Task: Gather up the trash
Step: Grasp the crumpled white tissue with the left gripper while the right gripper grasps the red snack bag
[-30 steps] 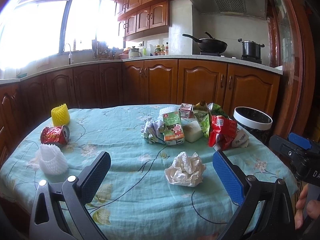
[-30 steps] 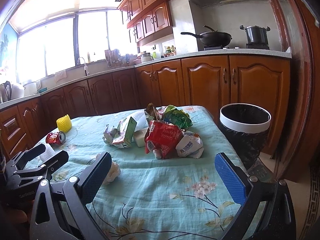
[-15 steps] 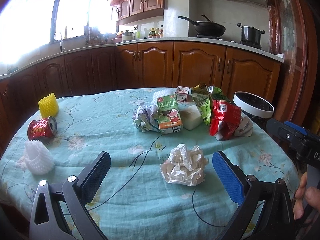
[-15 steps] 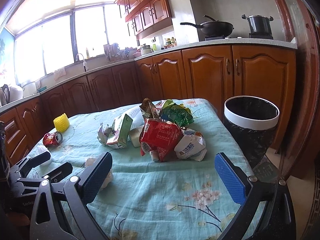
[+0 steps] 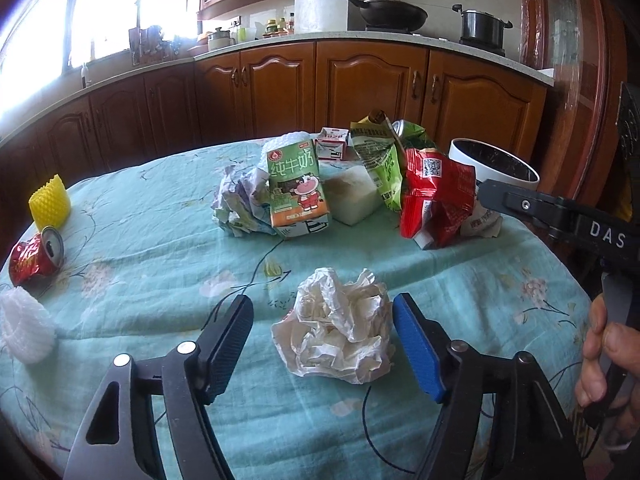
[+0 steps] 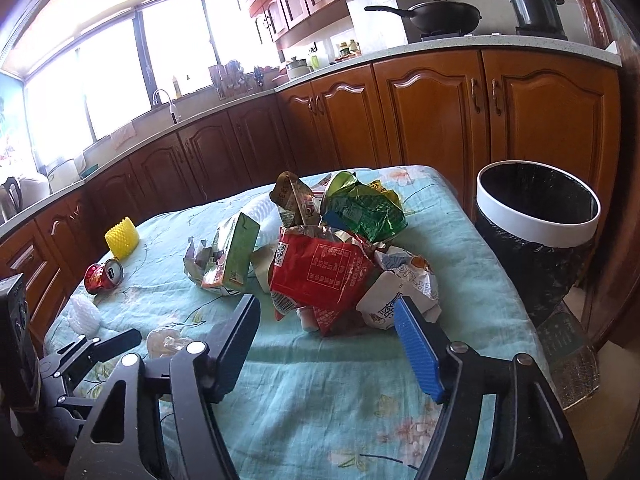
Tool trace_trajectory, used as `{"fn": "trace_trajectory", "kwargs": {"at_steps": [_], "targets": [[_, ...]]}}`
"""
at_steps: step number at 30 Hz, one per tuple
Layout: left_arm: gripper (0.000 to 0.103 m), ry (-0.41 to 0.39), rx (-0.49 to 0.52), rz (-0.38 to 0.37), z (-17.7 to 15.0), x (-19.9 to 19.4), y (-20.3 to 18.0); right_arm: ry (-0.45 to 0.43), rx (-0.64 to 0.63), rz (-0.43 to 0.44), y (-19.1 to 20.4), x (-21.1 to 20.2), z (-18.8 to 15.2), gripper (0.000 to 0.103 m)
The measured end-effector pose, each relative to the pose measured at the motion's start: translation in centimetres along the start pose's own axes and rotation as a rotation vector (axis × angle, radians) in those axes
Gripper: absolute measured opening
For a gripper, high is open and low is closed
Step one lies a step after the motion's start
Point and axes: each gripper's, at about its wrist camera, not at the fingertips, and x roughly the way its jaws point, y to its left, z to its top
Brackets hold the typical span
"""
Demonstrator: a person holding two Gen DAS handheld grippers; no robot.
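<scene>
A crumpled white paper ball (image 5: 338,326) lies on the teal tablecloth between the open jaws of my left gripper (image 5: 323,312), which straddles it without touching. My right gripper (image 6: 326,312) is open and empty, just short of a red snack bag (image 6: 320,272) and a white wrapper (image 6: 400,288). The pile also holds a green milk carton (image 5: 298,190), a green bag (image 6: 360,210) and crumpled paper (image 5: 238,204). A black bin with a white rim (image 6: 536,220) stands off the table's right edge.
A crushed red can (image 5: 34,254), a yellow foam net (image 5: 50,200) and a white foam net (image 5: 24,334) lie at the table's left side. Wooden kitchen cabinets (image 5: 360,88) run behind the table. The right gripper's body shows in the left wrist view (image 5: 560,216).
Both grippers have moved forward and down toward the table. The paper ball now sits between the left jaws; the red bag is closer to the right jaws. Both jaws have narrowed somewhat.
</scene>
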Motion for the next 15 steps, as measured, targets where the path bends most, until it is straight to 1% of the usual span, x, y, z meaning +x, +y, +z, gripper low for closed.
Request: {"fn": "trace_trajectory", "kwargs": {"at_steps": [2, 3, 4, 8, 9, 10, 11, 13, 14, 15], "targets": [[0.053, 0.013, 0.000, -0.028, 0.4, 0.6, 0.0, 0.006, 0.005, 0.010, -0.2, 0.6, 0.4, 0.064], [0.048, 0.023, -0.003, -0.045, 0.6, 0.8, 0.1, 0.009, 0.007, 0.016, -0.3, 0.8, 0.6, 0.062], [0.037, 0.033, -0.007, -0.061, 0.8, 1.1, 0.3, 0.014, 0.009, 0.021, -0.4, 1.2, 0.9, 0.061], [0.032, 0.027, -0.020, -0.081, 1.3, 1.5, 1.0, 0.048, 0.024, 0.043, -0.7, 2.8, 1.3, 0.055], [0.031, 0.022, -0.023, -0.084, 1.5, 1.4, 1.1, 0.060, 0.030, 0.046, -0.9, 3.2, 1.3, 0.053], [0.030, 0.018, -0.027, -0.087, 1.6, 1.4, 1.3, 0.071, 0.038, 0.054, -1.0, 3.5, 1.2, 0.046], [0.030, 0.011, -0.032, -0.093, 1.7, 1.2, 1.4, 0.080, 0.047, 0.067, -1.1, 3.8, 1.2, 0.042], [0.027, 0.000, -0.033, -0.095, 1.8, 1.0, 1.6, 0.093, 0.056, 0.077, -1.2, 4.1, 1.1, 0.022], [0.027, -0.005, -0.032, -0.094, 1.9, 0.9, 1.6, 0.093, 0.056, 0.079, -1.3, 4.1, 1.0, 0.018], [0.027, -0.010, -0.030, -0.092, 2.0, 0.8, 1.6, 0.092, 0.057, 0.084, -1.3, 4.0, 1.0, 0.008]]}}
